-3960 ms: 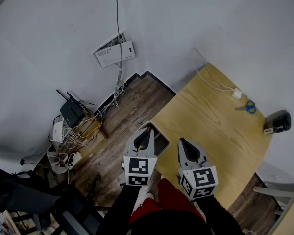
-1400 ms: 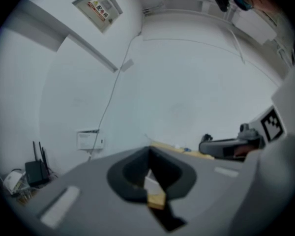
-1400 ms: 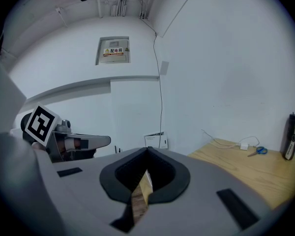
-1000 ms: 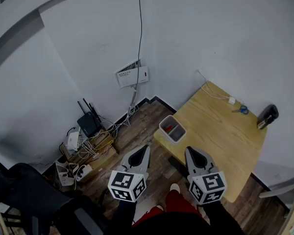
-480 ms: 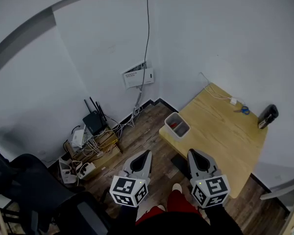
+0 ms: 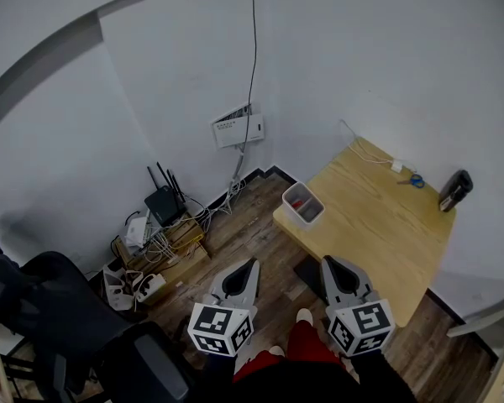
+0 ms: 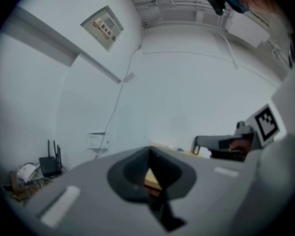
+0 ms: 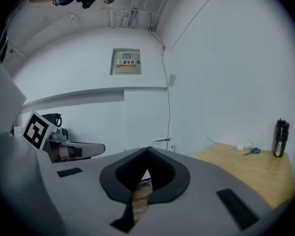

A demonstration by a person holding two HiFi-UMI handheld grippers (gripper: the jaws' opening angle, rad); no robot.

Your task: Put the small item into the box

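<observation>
A small white box (image 6: 307, 217) stands on the near left corner of the wooden table (image 6: 370, 225). A small red item (image 6: 296, 203) lies inside it. Both grippers hang low over the wooden floor, well short of the table. My left gripper (image 6: 245, 264) is shut with nothing between its jaws. My right gripper (image 6: 328, 263) is likewise shut and empty. In the left gripper view the jaws (image 7: 148, 150) meet at the tip, and in the right gripper view the jaws (image 8: 147, 149) meet too, with the table (image 8: 246, 168) to the right.
Blue scissors (image 6: 415, 180), a white plug with cord (image 6: 396, 167) and a dark bottle (image 6: 454, 191) sit at the table's far side. A router (image 6: 162, 201) and tangled cables lie on the floor by the wall. A black chair (image 6: 34, 300) is at lower left.
Four seconds ago both grippers were at the box, the left one above it with something red. The view has since pulled back; the grippers now hang shut, away from the table.
</observation>
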